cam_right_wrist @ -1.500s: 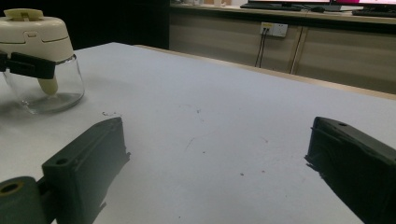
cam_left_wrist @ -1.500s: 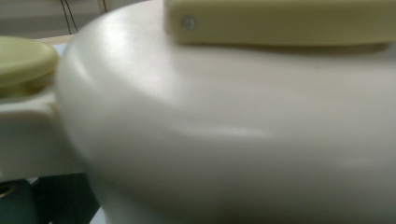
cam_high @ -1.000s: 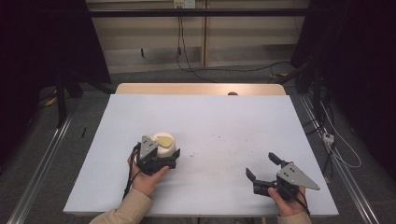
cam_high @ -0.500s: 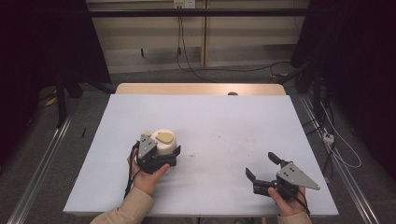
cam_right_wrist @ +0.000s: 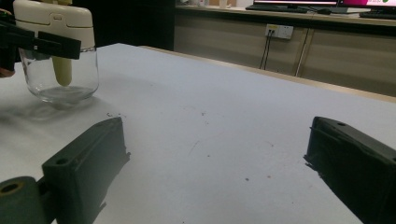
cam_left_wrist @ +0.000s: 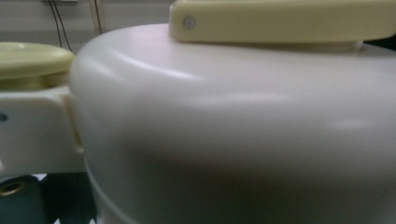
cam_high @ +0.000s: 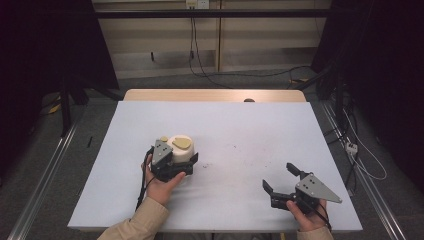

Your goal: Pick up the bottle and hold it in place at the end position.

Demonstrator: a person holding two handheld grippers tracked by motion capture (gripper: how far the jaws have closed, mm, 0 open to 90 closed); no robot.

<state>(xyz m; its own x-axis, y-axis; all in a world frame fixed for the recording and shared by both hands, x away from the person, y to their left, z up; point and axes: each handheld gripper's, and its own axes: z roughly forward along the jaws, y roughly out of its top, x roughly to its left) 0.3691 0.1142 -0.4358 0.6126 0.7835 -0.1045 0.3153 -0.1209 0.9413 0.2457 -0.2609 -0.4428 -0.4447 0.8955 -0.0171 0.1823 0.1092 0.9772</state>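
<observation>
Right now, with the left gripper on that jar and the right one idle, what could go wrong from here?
1. The left gripper grips the glass jar high up, at its cream lid. A lift could pull the lid off or let the glass slip.
2. The glass wall is smooth and clear, so squeezing harder could crack it.
3. The right gripper sits open and well apart near the table's front edge, too far to steady the jar if it tips.

A: Surface? Rectangular white-topped table (cam_high: 240, 125), pale wooden edge along its far side.

B: Standing on it: a clear glass jar with a cream plastic lid (cam_high: 181, 150), left of centre. Small dark specks (cam_high: 235, 147) scattered mid-table.
</observation>
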